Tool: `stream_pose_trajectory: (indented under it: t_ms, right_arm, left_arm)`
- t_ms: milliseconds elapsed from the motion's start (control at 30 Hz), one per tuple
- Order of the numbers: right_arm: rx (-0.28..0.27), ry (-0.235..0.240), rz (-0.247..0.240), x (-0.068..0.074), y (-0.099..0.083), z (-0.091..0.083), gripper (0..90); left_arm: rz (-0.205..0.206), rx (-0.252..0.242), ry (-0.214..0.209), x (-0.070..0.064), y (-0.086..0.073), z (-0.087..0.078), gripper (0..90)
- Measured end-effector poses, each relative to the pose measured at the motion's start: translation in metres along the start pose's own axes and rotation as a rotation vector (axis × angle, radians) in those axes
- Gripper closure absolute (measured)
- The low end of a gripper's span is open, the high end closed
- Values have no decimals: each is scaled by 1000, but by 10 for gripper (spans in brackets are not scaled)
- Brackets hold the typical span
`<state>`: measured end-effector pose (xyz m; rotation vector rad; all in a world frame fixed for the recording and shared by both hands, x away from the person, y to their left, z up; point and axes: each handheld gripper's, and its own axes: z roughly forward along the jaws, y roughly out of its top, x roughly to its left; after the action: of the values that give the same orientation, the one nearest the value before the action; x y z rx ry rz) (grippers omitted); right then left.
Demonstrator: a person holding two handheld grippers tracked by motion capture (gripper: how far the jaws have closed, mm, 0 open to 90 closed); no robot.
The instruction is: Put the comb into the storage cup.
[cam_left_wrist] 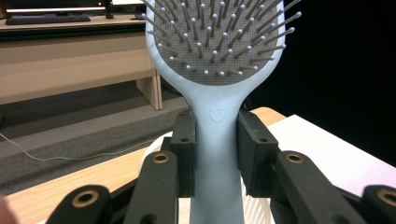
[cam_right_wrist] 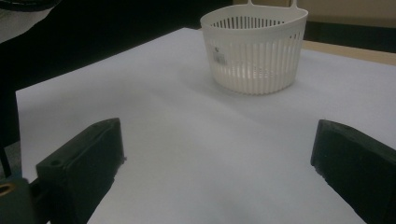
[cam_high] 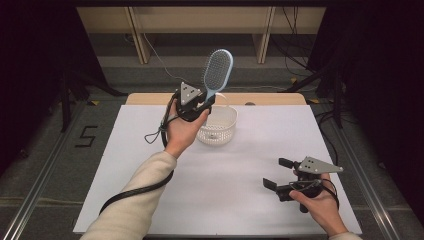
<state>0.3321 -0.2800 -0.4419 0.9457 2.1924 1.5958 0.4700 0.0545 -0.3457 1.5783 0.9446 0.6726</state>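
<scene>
hairbrush point(cam_high: 218, 70) above basket point(cam_high: 218, 125) — basket on table point(cam_high: 250, 200)

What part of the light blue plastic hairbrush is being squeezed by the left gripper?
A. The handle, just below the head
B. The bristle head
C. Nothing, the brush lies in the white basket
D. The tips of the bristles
A: in the left gripper view the two black fingers press on either side of the light blue plastic hairbrush at its narrow handle, with the bristle head standing free above them.
</scene>
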Motion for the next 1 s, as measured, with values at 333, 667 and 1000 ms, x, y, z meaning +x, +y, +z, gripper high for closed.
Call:
stream_pose_trajectory:
  t_ms: [333,667,1000]
  right_arm:
    - [0,0,-1,0,0,0,32]
    - [-2,0,1,0,0,-1,32]
    - [-6,0,0,0,0,-1,33]
  left_arm:
    - [-11,-5,11,1,3,7,696]
    - [-18,5,18,4,-1,13,696]
    - [-18,4,24,3,-1,18,696]
